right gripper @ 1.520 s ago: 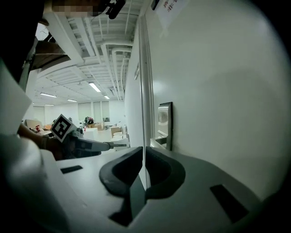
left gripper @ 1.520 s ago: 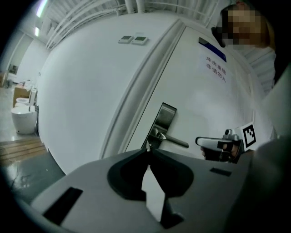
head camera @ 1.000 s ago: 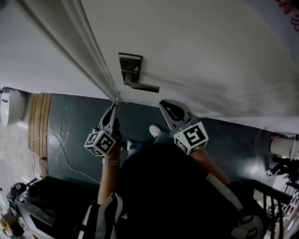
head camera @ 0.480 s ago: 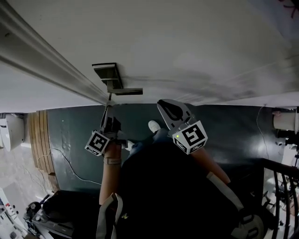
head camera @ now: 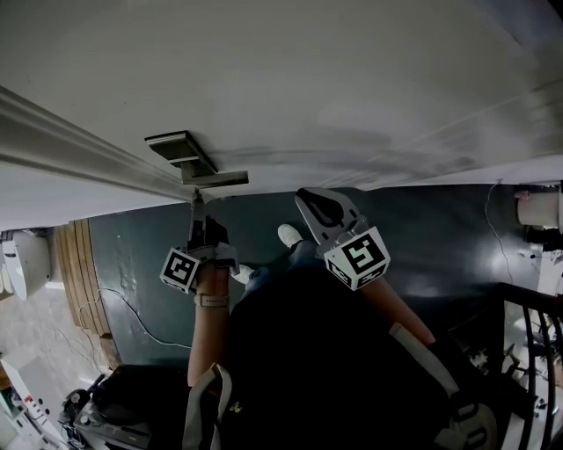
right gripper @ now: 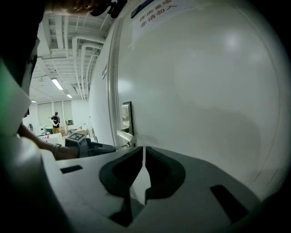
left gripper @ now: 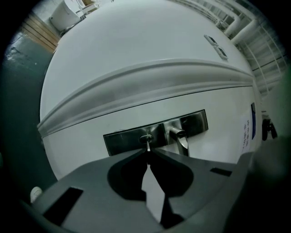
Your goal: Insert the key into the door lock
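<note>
A dark metal lock plate (left gripper: 132,139) sits on the white door (left gripper: 136,68), with a round keyhole cylinder (left gripper: 146,137) left of the lever handle (left gripper: 181,139). My left gripper (left gripper: 148,153) is shut on a thin key (left gripper: 148,145) whose tip meets the keyhole; how deep it sits I cannot tell. In the head view the left gripper (head camera: 199,209) is just under the handle (head camera: 218,179) and lock plate (head camera: 174,148). My right gripper (head camera: 318,207) hangs to the right, shut and empty, apart from the door (right gripper: 204,91).
A raised moulding (head camera: 79,145) runs across the door left of the lock. Below lies a dark floor (head camera: 141,255) with a white cable (head camera: 123,303) and a wooden strip (head camera: 84,272). A black railing (head camera: 528,352) stands at the right. A paper notice (right gripper: 152,9) is stuck high on the door.
The left gripper has closed in on the lock plate, bringing the key's tip up to the keyhole. The head view has swung, shifting the lock leftward. The right gripper has stayed put.
</note>
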`<state>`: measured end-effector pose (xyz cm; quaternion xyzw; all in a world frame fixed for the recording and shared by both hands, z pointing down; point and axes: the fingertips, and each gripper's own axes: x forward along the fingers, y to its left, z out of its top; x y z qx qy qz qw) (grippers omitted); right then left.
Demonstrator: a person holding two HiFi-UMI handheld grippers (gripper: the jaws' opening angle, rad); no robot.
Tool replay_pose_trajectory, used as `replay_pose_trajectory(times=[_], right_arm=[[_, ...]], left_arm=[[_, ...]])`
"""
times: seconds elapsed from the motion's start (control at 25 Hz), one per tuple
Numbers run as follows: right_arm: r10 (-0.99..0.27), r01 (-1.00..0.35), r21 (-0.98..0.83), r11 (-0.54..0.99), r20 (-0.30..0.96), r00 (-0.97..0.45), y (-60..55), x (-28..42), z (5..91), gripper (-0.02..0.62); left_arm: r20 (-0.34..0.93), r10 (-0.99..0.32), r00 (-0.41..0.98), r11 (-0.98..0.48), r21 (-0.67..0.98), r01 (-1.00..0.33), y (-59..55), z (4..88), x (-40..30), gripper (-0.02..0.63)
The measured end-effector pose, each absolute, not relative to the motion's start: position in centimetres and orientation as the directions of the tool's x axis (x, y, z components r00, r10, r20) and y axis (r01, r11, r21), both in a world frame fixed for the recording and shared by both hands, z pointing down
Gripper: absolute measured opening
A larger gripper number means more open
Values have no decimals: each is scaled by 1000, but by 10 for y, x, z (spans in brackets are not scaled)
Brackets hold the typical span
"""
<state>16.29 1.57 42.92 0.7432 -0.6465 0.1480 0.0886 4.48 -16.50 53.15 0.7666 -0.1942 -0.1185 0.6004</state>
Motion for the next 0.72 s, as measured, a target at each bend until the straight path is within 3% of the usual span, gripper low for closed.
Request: replay_pose_trajectory(times=[0.72], right_arm=[[-934, -986, -73, -149, 338, 116, 20, 179, 434, 29]], left_arm=[[26, -502, 864, -134, 985, -107, -169, 535, 51, 26]])
